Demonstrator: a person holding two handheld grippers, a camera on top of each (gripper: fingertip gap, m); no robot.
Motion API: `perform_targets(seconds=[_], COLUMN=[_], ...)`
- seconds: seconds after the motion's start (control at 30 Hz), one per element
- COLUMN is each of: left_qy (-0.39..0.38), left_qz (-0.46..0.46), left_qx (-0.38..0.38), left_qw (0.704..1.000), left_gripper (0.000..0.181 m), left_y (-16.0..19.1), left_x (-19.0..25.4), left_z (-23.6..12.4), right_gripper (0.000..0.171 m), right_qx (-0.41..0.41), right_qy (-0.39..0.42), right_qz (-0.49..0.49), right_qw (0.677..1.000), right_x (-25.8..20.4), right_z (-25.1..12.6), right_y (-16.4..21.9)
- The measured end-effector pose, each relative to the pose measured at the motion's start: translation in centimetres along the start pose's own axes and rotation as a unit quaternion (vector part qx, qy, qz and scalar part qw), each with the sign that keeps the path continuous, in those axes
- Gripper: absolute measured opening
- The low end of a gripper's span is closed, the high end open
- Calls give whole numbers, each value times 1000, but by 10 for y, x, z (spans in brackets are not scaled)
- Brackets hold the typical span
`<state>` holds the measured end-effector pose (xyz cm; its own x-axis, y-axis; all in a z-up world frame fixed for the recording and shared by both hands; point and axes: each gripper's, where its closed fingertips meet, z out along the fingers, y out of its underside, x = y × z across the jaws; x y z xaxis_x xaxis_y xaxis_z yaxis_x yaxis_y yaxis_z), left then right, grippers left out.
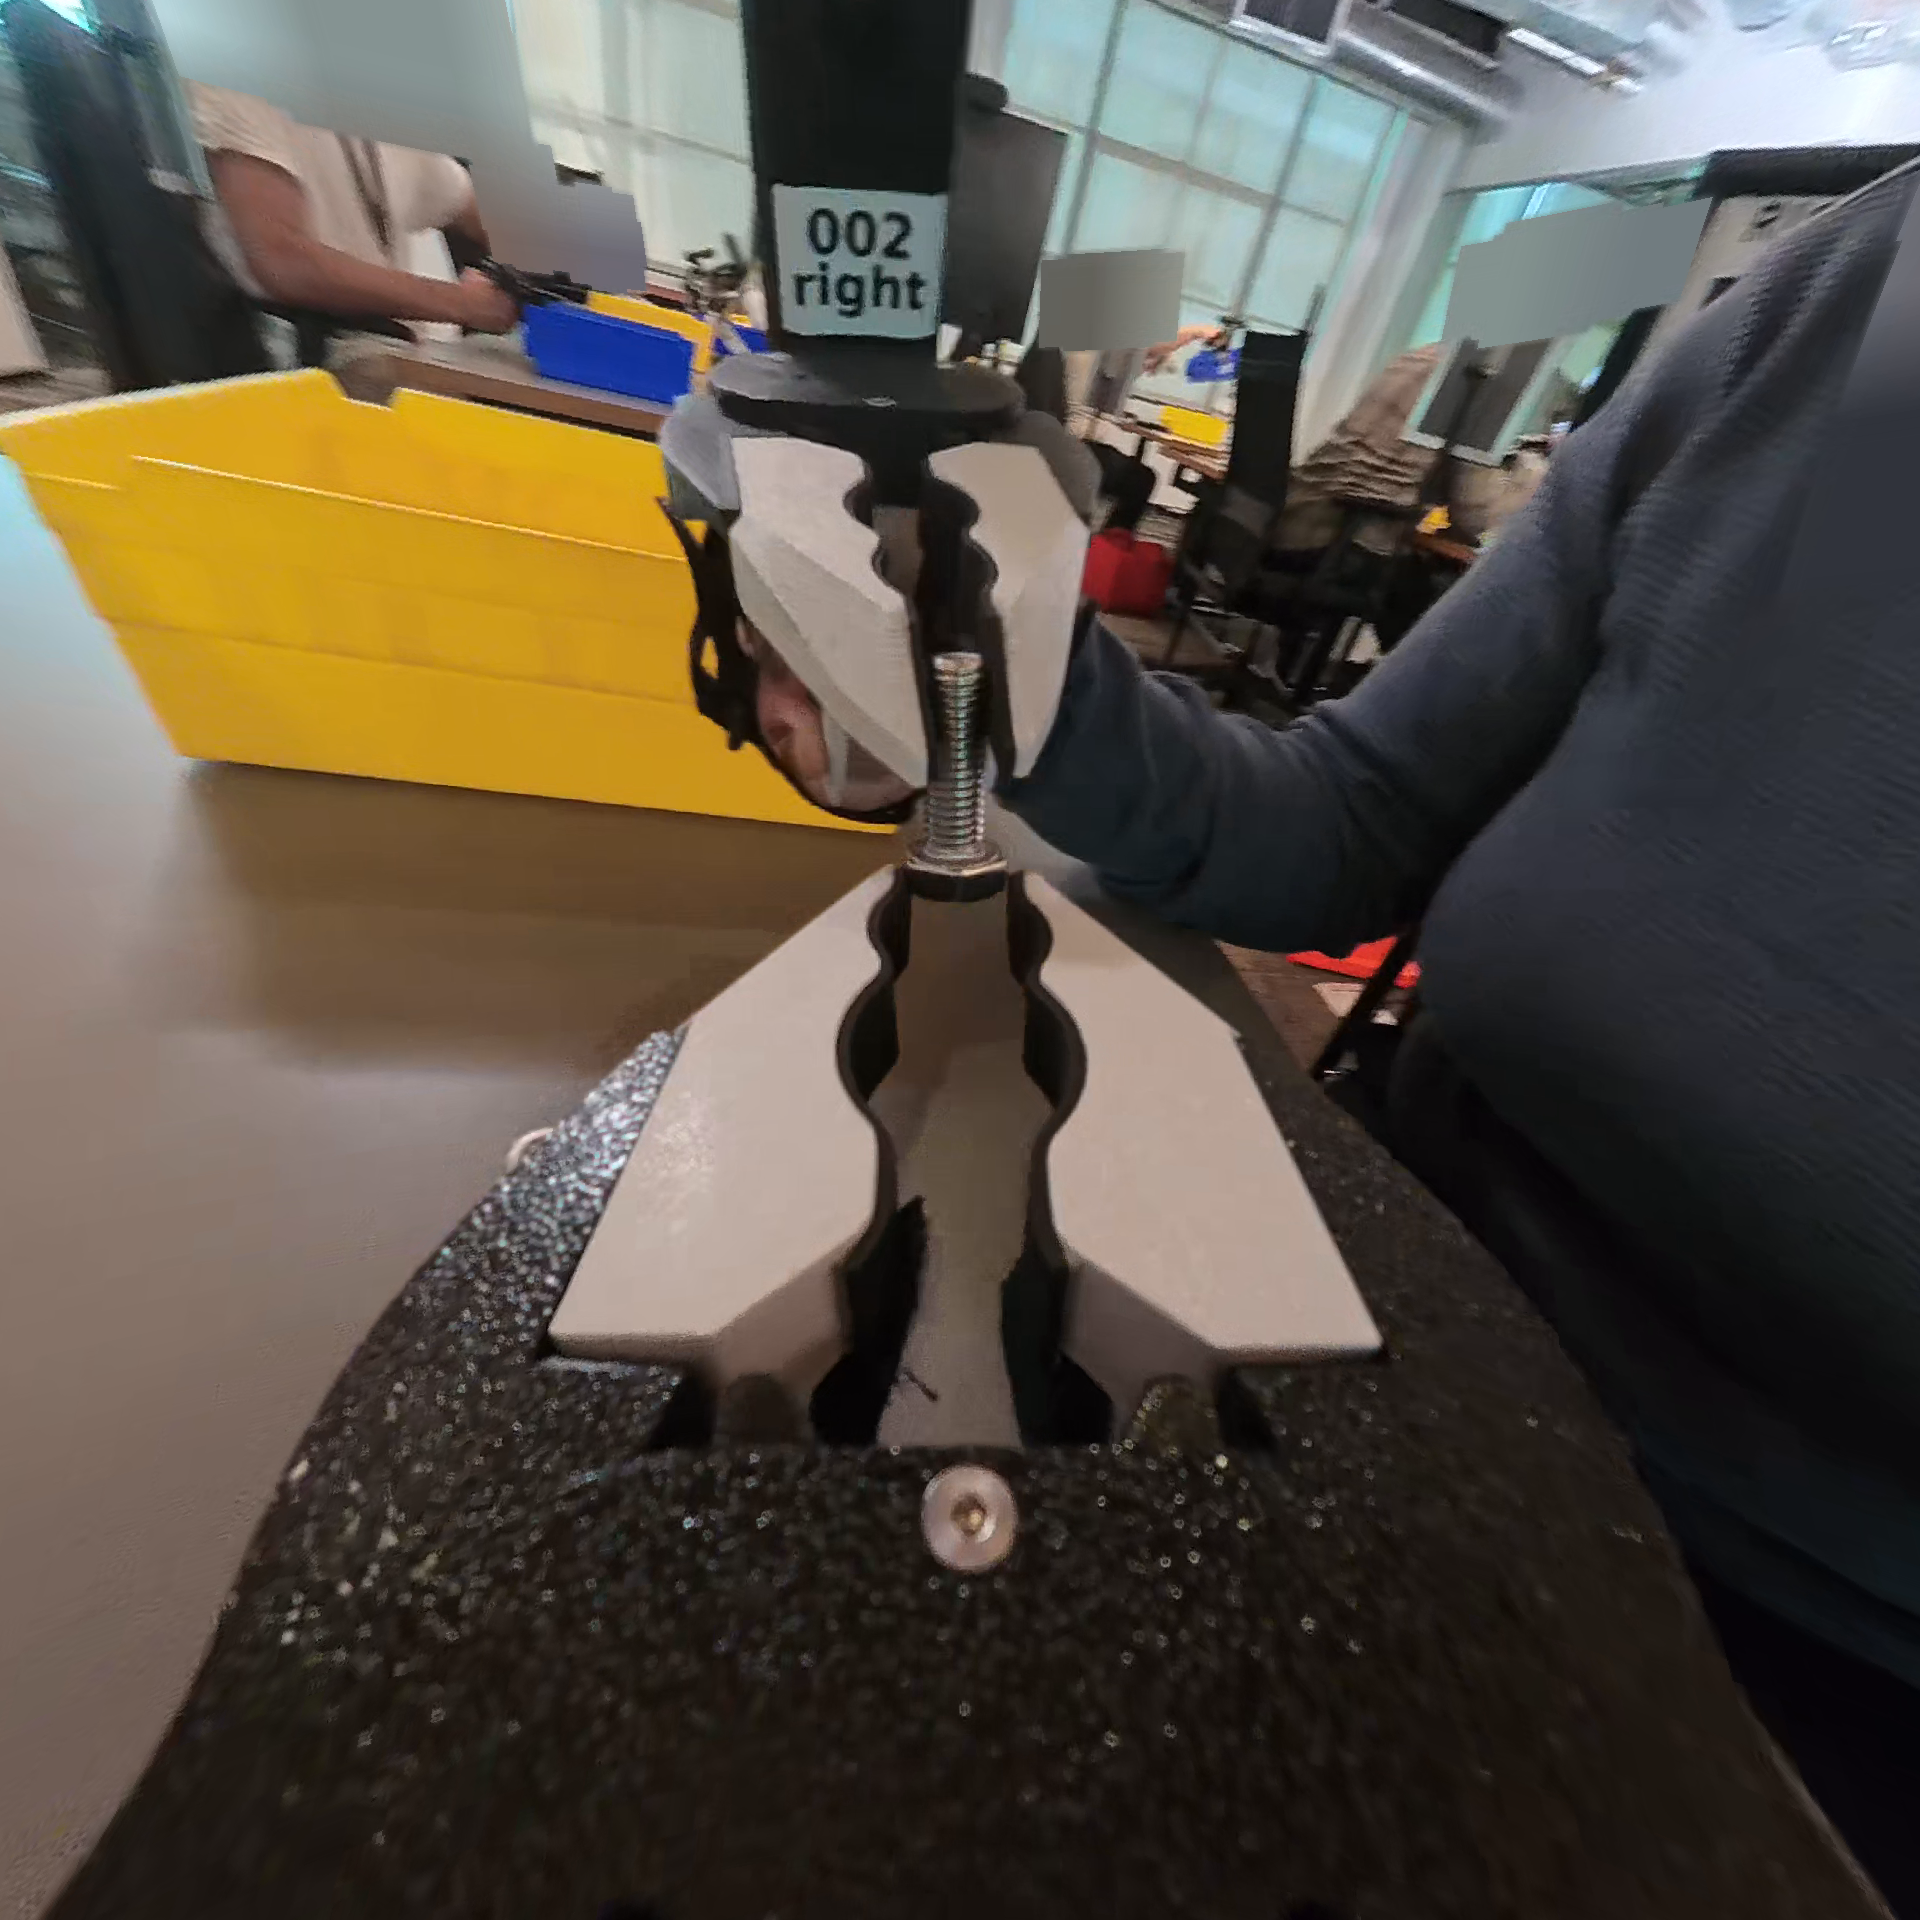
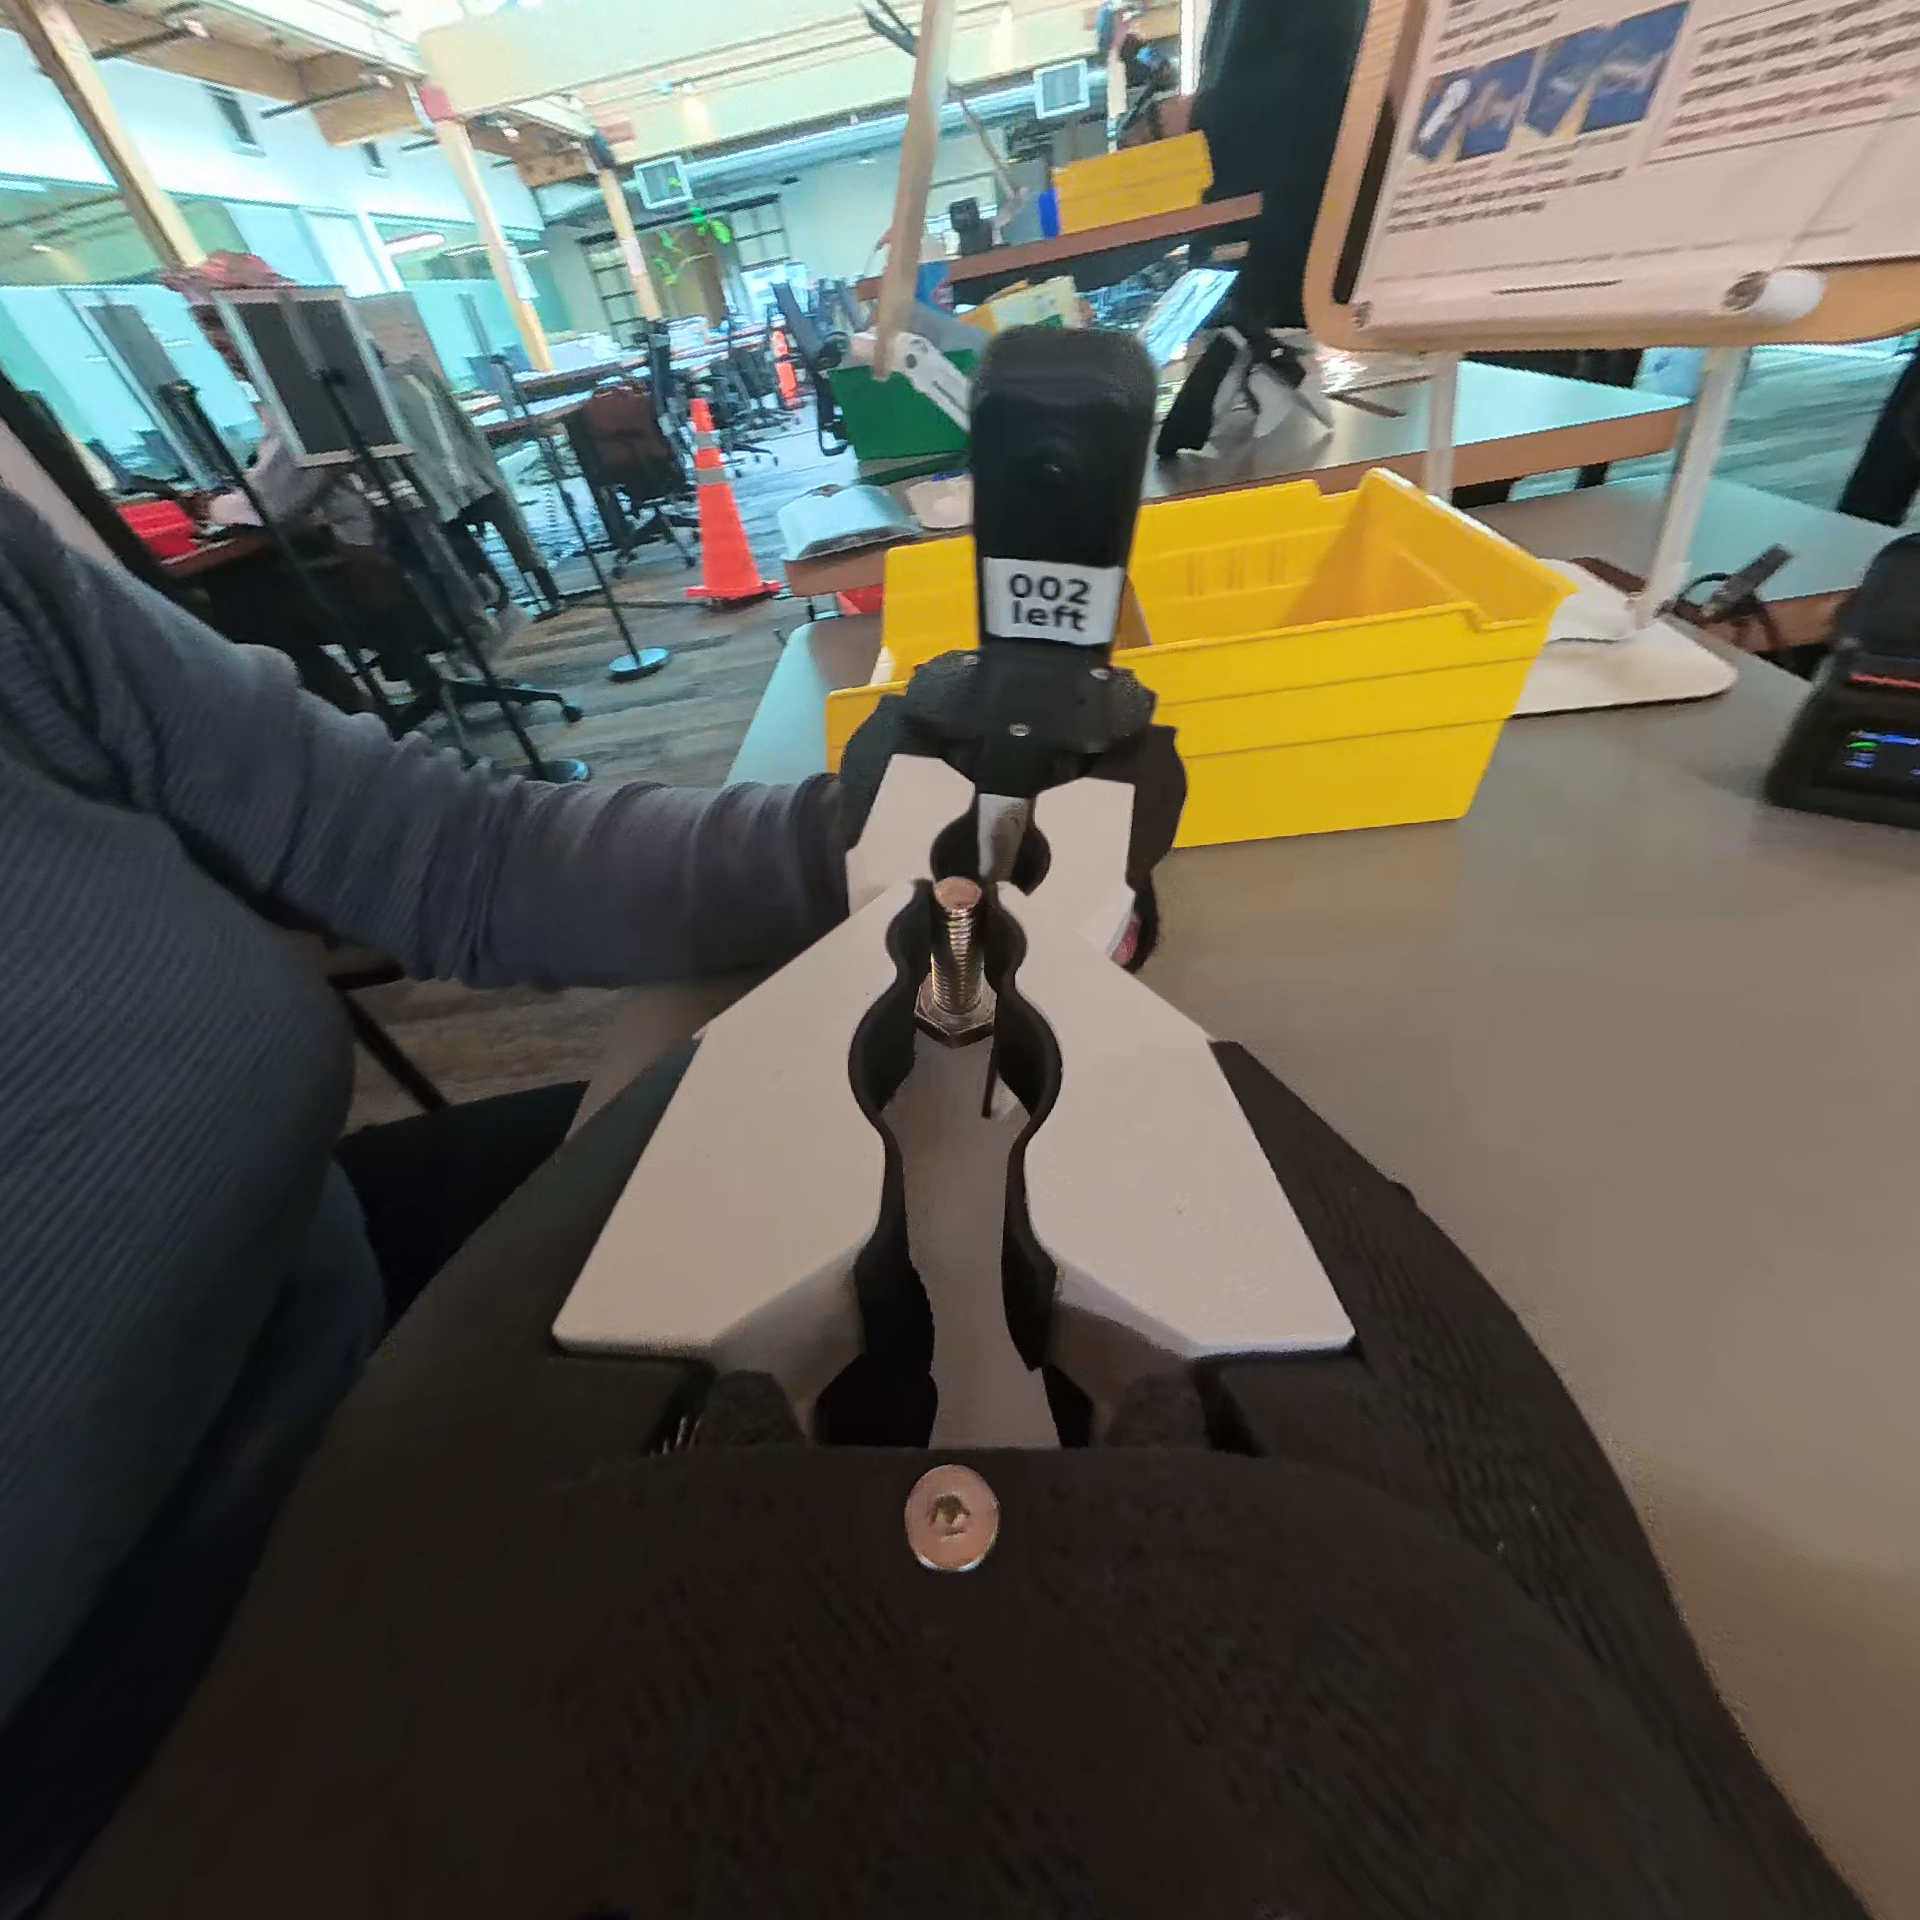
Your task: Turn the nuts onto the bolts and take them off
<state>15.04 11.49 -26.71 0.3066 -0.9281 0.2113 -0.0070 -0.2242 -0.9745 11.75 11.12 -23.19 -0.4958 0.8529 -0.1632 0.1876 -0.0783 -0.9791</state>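
A silver bolt (image 1: 958, 748) with a hex nut (image 1: 954, 860) turned down close to its head is held between both grippers above the table. My left gripper (image 1: 956, 894) is shut on the hex nut and head end at its fingertips. My right gripper (image 1: 961, 774) faces it, shut around the threaded shaft. In the right wrist view the bolt (image 2: 951, 956) sits in the front notches of my right gripper (image 2: 956, 904), with the nut (image 2: 954, 1006) just behind. The left gripper (image 2: 992, 854) meets it from the far side, its tips partly hidden.
Stacked yellow bins (image 1: 416, 623) stand on the brown table (image 1: 312, 1039) behind the grippers; they also show in the right wrist view (image 2: 1351, 707). A person's dark-blue sleeve (image 1: 1299, 810) reaches in. A black device (image 2: 1849, 727) and a sign stand (image 2: 1683, 540) are at the right. Some 4 cm of space lies between my two pairs of fingers.
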Motion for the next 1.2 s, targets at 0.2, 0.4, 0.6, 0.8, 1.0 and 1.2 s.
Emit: perform_targets(seconds=[0.2, 0.4, 0.6, 0.8, 1.0, 1.2], left_qy=[37, 67, 91, 83, 86, 86], left_qz=[-30, -56, -66, -54, -55, -56], left_qx=[2, 12, 47, 52, 67, 72], left_qw=[999, 996, 993, 994, 992, 992], left_gripper=[24, 26, 25, 19, 18, 18], left_y=[2, 4, -3, -5, -9, -10], left_x=[7, 10, 13, 12, 12, 11], left_z=[0, 0, 1, 0, -1, -1], right_gripper=[8, 8, 8, 8, 7, 8], right_qx=[-12, -14, -20, -5, 1, 5], right_qy=[-25, -39, -43, -35, -36, -37], right_qz=[2, 4, -1, -4, -2, -4], right_qw=[1000, 999, 999, 999, 999, 999], right_x=[-8, -13, -15, -12, -12, -13], right_z=[1, -2, 1, -1, -1, 0], right_y=[4, 4, 7, 2, 1, 0])
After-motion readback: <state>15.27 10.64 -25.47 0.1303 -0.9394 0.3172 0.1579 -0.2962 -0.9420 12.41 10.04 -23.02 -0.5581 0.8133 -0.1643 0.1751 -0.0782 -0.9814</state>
